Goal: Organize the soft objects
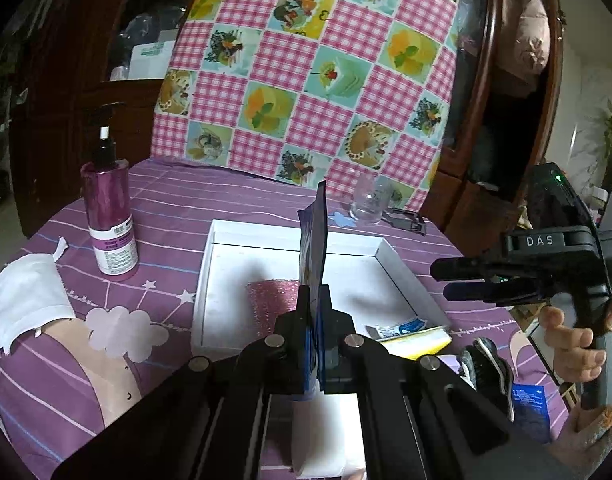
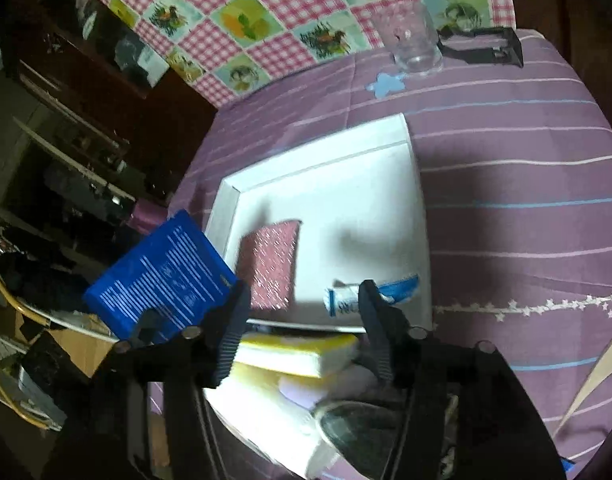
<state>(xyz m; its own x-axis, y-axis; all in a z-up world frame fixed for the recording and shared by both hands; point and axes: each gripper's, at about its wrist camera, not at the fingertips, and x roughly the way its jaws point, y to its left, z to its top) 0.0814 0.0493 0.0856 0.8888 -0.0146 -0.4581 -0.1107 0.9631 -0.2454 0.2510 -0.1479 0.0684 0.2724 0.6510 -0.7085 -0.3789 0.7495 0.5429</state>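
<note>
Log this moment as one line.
left gripper: shut on blue packet | right gripper: open, empty | white tray: holds pink sponge

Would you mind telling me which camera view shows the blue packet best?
The right wrist view: the blue packet faces that camera broadside, its white print visible, though blurred. The left wrist view shows it only edge-on, clamped upright in the left gripper over the white tray.

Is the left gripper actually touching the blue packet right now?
Touching. The left wrist view shows the left gripper closed on the blue packet, which stands edge-on, pinched between the fingers above the white tray.
</note>
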